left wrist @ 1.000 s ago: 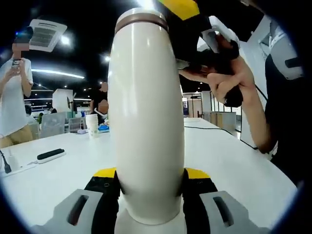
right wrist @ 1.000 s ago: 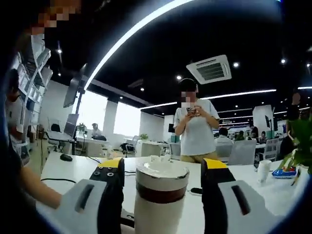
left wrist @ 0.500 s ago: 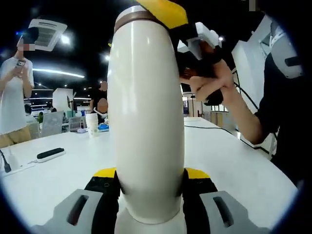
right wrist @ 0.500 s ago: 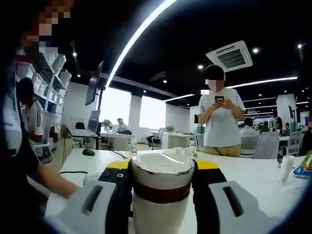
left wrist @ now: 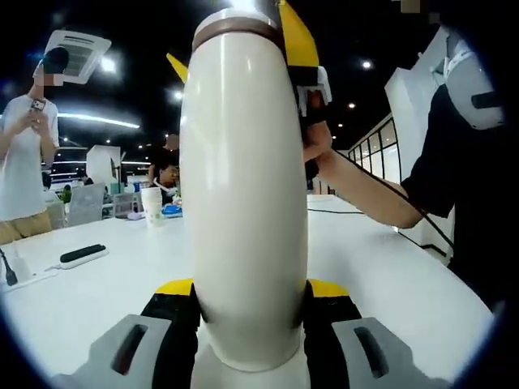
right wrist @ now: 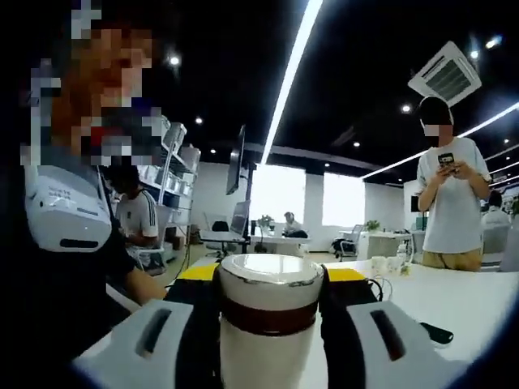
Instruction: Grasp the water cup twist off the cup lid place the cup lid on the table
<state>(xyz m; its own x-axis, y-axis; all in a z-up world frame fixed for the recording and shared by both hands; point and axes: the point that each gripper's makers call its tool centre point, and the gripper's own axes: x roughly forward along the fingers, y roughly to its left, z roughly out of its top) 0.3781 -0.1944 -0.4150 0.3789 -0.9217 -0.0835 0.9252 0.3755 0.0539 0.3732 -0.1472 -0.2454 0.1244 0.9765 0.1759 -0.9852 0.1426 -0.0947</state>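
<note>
A tall white water cup (left wrist: 243,211) stands upright in the left gripper view, its lower body clamped by my left gripper (left wrist: 250,288), which is shut on it. A brown band (left wrist: 235,27) rings the cup just under the lid. My right gripper (left wrist: 235,40) comes in from above, its yellow-tipped jaws on either side of the top. In the right gripper view the white cup lid (right wrist: 270,277) with the brown band sits tight in my right gripper (right wrist: 270,271), which is shut on it. A hand (left wrist: 315,150) holds that gripper.
The white table (left wrist: 389,275) stretches out behind the cup. On it lie a black flat device (left wrist: 79,255), a paper cup (left wrist: 152,207) and a cable (left wrist: 349,213). One person stands looking at a phone (right wrist: 450,203); others sit at desks further back.
The right gripper's jaws have closed onto the lid. It has since rolled around the cup top, and its view has swung left. The left gripper and cup body stay still.
</note>
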